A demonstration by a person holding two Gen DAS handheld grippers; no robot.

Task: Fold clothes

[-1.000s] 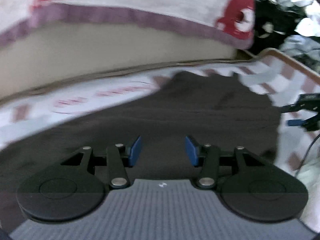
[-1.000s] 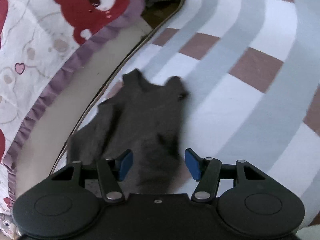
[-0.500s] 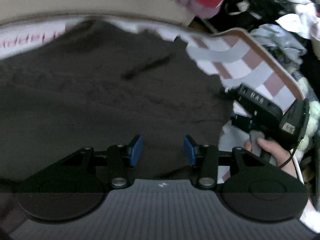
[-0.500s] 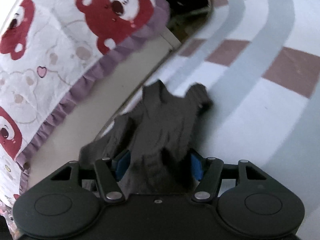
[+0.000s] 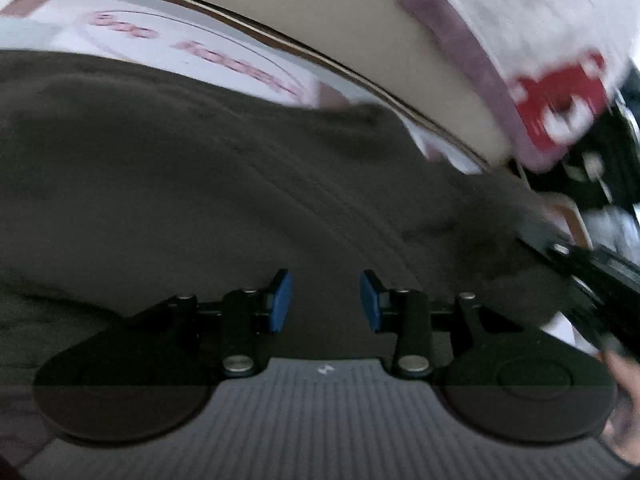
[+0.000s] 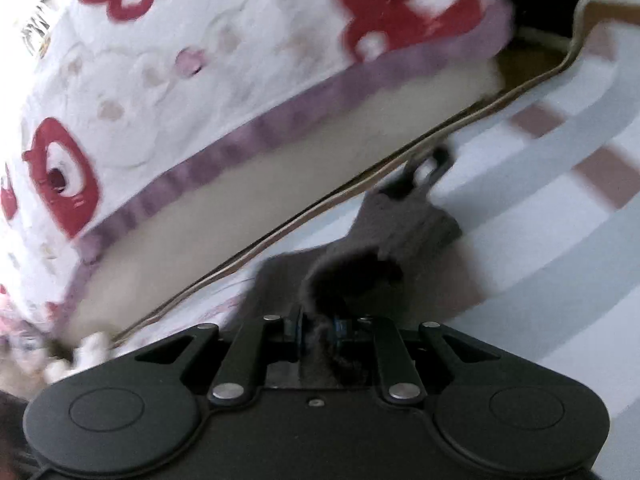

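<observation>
My right gripper [image 6: 318,326] is just clamping its fingers on the dark top [image 6: 404,232], lifting an edge for folding; my left gripper [image 5: 325,302] is narrowing, fingers apart above it.

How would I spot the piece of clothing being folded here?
Find the mat with grey stripes and brown squares, beside the bear-print quilt. On it lies the dark garment, one end bunched between the right gripper pads. It is the only plain, charcoal-dark cloth; everything around it is pale and patterned.

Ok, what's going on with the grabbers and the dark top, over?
Right gripper just clamped on dark top. Left gripper jaws apart above it, nothing pinched. Nothing in the way.
</observation>
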